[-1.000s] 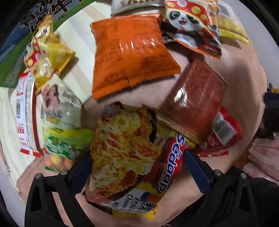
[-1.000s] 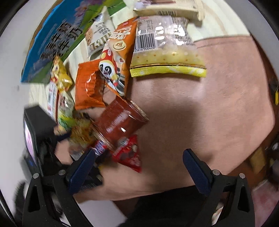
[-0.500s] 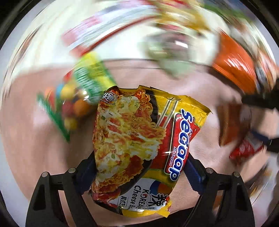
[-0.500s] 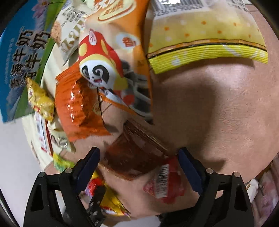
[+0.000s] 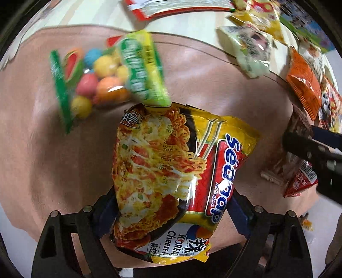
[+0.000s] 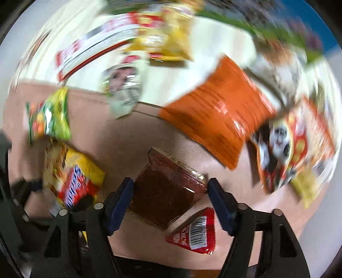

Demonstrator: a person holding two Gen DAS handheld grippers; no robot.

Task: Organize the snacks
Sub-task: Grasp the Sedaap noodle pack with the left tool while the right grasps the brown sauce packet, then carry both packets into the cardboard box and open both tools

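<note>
My left gripper [image 5: 171, 211] is shut on a yellow and red Sedaap noodle packet [image 5: 171, 171] and holds it above the pink mat [image 5: 53, 160]. The packet also shows in the right wrist view [image 6: 72, 177] at the left. My right gripper [image 6: 170, 201] has its jaws on both sides of a dark brown-red snack packet [image 6: 166, 188]; I cannot tell whether they press it. A small red sachet [image 6: 196, 231] lies just under that packet. The right gripper also shows in the left wrist view [image 5: 316, 154] at the right edge.
A green bag of coloured balls [image 5: 106, 79] lies beyond the noodle packet. An orange packet [image 6: 213, 121], a panda packet [image 6: 288, 145], a pale green packet [image 5: 250, 51], yellow bags [image 6: 164, 40] and a red-and-white packet [image 5: 171, 8] lie on the mat and the striped surface behind.
My left gripper has lifted the noodle packet off the pile and swung it left over the pink mat. My right gripper has moved in and narrowed around the brown-red packet.
</note>
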